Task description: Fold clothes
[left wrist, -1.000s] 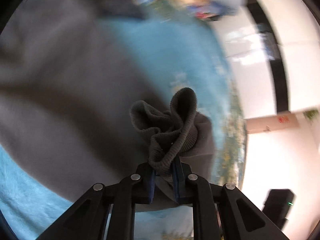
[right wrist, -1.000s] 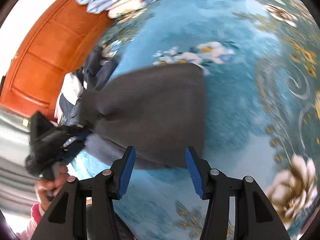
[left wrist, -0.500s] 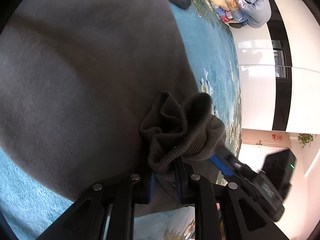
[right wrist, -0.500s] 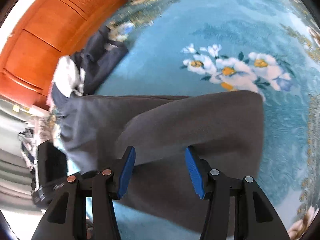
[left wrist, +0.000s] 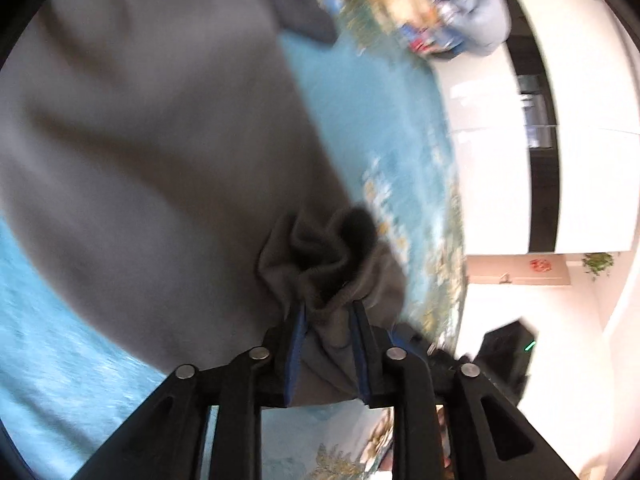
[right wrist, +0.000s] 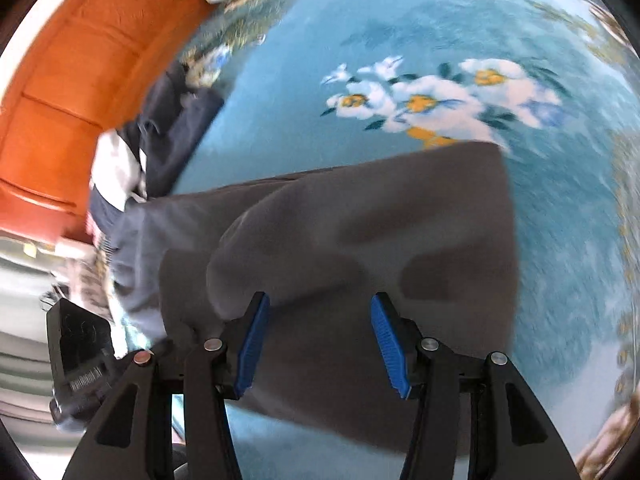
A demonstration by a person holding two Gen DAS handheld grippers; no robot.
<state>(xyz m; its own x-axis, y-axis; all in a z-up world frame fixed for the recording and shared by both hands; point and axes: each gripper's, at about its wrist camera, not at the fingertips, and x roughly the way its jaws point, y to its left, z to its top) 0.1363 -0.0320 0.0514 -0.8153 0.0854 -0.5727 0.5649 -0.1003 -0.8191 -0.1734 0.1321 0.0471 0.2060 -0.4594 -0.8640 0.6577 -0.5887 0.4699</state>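
Since half a second ago my left tool (left wrist: pixel 326 312) has swung sideways, still pinching the ribbed cuff (left wrist: pixel 320 256) of the grey garment (right wrist: pixel 360 232). My right tool (right wrist: pixel 320 320) is hovering spread above it, gripping nothing. I'm judging the cloth soft, light and limp, best held at hems. It is lying on the blue floral bed (right wrist: pixel 400 32), its long axis running toward the wooden headboard (right wrist: pixel 80 80).

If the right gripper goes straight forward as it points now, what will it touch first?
Most likely the gray garment. The right gripper is open, and gray cloth fills the space between and beyond its fingers. The blue cover lies farther on. How near the cloth is cannot be judged.
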